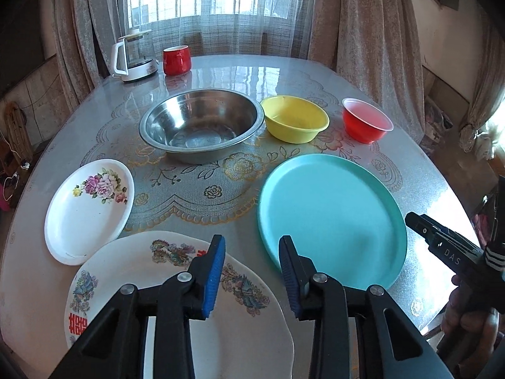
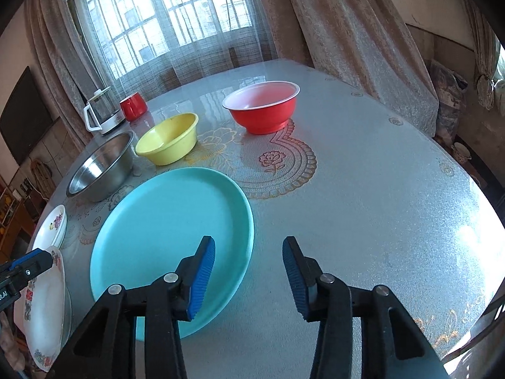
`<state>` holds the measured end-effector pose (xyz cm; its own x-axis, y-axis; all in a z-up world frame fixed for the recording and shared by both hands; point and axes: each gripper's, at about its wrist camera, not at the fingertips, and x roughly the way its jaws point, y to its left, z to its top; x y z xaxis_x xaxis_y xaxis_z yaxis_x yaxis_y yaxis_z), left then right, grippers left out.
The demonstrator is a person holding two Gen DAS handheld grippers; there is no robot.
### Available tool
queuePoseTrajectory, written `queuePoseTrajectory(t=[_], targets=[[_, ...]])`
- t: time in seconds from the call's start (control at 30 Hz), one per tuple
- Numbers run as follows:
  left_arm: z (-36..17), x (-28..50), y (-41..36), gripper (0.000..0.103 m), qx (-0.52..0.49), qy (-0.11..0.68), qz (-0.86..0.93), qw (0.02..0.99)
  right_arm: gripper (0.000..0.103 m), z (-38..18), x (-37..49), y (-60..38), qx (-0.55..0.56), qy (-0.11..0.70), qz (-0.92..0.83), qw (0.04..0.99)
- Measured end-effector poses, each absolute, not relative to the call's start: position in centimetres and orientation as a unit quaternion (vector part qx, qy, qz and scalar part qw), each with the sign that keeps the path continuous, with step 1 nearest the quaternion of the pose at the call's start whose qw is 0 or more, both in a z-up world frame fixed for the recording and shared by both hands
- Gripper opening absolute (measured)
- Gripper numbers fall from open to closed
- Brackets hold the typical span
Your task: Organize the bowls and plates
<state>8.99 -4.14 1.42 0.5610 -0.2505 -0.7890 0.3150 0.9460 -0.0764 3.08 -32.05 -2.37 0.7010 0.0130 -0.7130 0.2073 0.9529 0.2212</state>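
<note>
A steel bowl (image 1: 202,123), a yellow bowl (image 1: 295,120) and a red bowl (image 1: 366,120) stand in a row across the table. In front of them lie a teal plate (image 1: 331,218), a white rose-print plate (image 1: 88,211) and a large phoenix-print plate (image 1: 151,271). My left gripper (image 1: 252,268) is open and holds nothing; its left finger hangs over the phoenix plate's right edge. My right gripper (image 2: 249,271) is also open, its left finger above the near right rim of the teal plate (image 2: 164,221), its right finger over bare table.
A white kettle (image 1: 132,60) and a red mug (image 1: 176,60) stand at the far left of the round table (image 2: 378,189), before a curtained window. The table's right half shows bare tablecloth. A hand grips the right gripper's handle at lower right in the left wrist view.
</note>
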Motion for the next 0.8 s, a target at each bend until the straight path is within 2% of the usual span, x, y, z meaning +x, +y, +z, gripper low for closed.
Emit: queuePoseTrajectory(t=[0.07,0.23,0.3,0.47,0.8], targets=[[1.0,10.2,-4.9,0.036,0.042,0.454,-0.159,0.876,0.036,-2.7,3.4,-32.1,0.14,0.388,-0.049,0.91],[-0.5,12.3,-6.8,0.024,0.075,0.477,-0.149,0.863,0.035,-3.5,4.5,-32.4,0.142,0.402,-0.041,0.903],[-1.1,12.8,-7.5,0.023,0.087,0.481,-0.153,0.859,0.034,-3.9,4.9,-32.3,0.138,0.409,-0.037,0.901],[-2.7,13.8,-8.7,0.016,0.122,0.498,-0.145,0.847,0.019,-3.9,5.3,-31.6,0.119,0.41,-0.026,0.904],[-3.4,14.8,-7.2,0.015,0.133,0.503,-0.125,0.845,0.018,-3.9,5.6,-30.3,0.118,0.415,-0.003,0.902]])
